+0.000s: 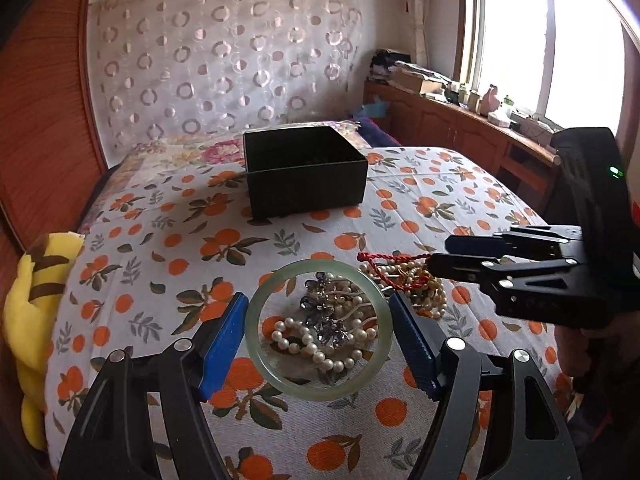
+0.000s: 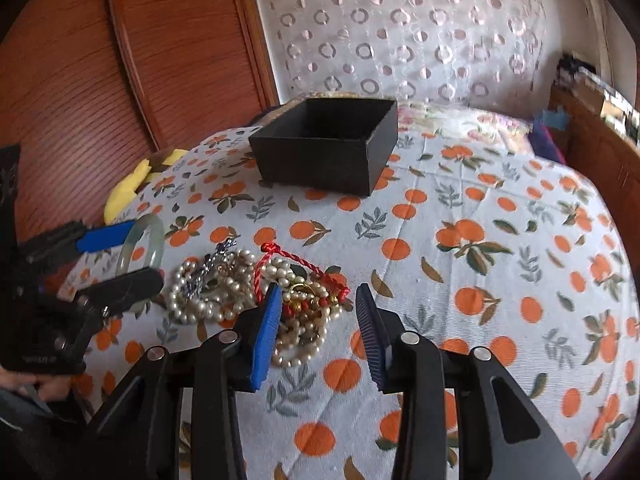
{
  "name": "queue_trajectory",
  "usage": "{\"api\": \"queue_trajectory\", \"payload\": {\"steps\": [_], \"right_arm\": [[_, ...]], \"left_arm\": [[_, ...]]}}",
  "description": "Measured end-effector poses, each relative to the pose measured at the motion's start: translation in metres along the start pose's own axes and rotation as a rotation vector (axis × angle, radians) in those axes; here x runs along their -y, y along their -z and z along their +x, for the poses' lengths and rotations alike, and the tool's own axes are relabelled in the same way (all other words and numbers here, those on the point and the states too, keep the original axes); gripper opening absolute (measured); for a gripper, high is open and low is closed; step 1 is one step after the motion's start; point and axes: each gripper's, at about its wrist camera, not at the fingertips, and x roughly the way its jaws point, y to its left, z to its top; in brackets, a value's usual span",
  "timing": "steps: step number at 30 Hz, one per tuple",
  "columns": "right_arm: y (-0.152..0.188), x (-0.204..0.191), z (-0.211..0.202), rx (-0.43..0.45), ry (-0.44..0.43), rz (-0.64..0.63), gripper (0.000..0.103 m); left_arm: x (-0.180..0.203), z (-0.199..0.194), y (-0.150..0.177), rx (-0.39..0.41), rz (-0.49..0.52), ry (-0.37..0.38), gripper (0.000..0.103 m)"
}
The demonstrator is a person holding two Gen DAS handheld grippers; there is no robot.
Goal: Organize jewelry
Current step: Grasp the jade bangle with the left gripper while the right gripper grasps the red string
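A pale green jade bangle (image 1: 256, 344) sits between the blue pads of my left gripper (image 1: 318, 330), which is shut on it and holds it over a heap of pearl strands and a blue crystal piece (image 1: 324, 320). The bangle also shows in the right wrist view (image 2: 154, 240). My right gripper (image 2: 316, 308) is open, straddling a red cord (image 2: 298, 262) and red-gold beads (image 2: 308, 300) on the pearl pile (image 2: 212, 288). An open black box (image 1: 304, 170) stands farther back on the bed; it also shows in the right wrist view (image 2: 328, 148).
An orange-print bedspread (image 2: 480, 260) covers the bed. A yellow plush toy (image 1: 36, 312) lies at the left edge. A wooden headboard panel (image 2: 100, 60) and a curtain (image 1: 224, 52) stand behind. A wooden cabinet (image 1: 460, 128) with clutter runs under the window.
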Motion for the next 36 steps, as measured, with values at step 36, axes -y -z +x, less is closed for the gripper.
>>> {"api": "queue_trajectory", "payload": {"steps": [36], "right_arm": [[-0.061,0.001,-0.019,0.148,0.01,-0.09,0.008]], "left_arm": [[-0.014,0.013,-0.039,0.057,0.008,-0.027,0.069]]}}
